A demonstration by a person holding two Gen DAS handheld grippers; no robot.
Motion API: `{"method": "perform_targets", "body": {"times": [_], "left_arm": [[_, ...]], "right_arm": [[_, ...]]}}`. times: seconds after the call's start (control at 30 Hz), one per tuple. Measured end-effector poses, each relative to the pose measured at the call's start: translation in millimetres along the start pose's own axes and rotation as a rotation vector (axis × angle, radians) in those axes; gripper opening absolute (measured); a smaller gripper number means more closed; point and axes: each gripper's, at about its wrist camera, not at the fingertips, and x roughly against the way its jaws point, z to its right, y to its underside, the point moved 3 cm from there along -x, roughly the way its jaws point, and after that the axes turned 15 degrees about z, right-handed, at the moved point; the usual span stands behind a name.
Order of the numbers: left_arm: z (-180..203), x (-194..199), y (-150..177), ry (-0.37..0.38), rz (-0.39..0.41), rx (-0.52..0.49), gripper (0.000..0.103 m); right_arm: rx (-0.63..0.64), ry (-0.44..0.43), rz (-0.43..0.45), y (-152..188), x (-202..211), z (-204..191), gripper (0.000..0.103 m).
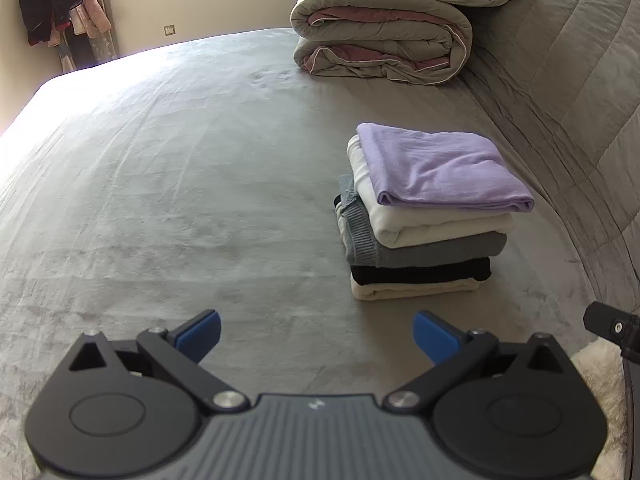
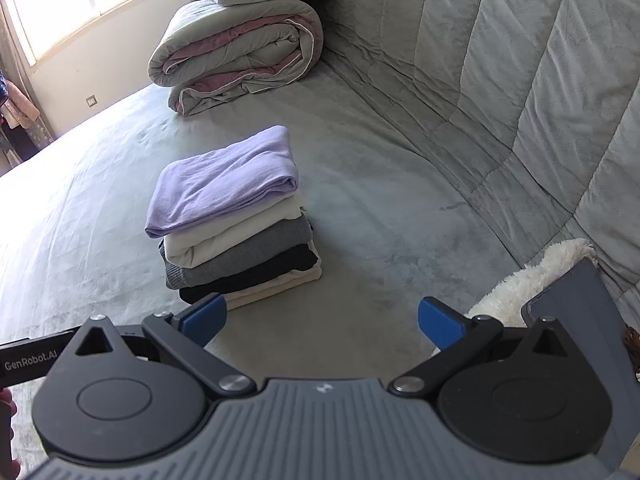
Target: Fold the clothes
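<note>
A stack of folded clothes (image 1: 428, 216) sits on the grey bed (image 1: 180, 168), right of centre in the left wrist view and left of centre in the right wrist view, a lilac piece (image 2: 224, 184) on top. The left gripper (image 1: 316, 336) and the right gripper (image 2: 322, 322) hover at the bottom of their frames, fingers spread apart, empty. A rolled duvet (image 1: 380, 32) lies at the top, a fluffy white cloth (image 2: 532, 280) at lower right.

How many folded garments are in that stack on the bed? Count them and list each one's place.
5, all in one stack on the bed: lilac on top, then white, grey, black, cream lowest. Thinner pieces could be hidden between layers.
</note>
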Motion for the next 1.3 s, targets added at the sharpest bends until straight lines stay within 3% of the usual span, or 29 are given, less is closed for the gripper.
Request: {"method": "perform_targets", "body": {"times": [1.3], "left_arm": [[-4.3,5.8,3.1,-0.003,-0.009,-0.031,0.103]], "right_arm": [[0.024,-0.002,-0.006,2.2,6.1,-12.6,0.103]]}}
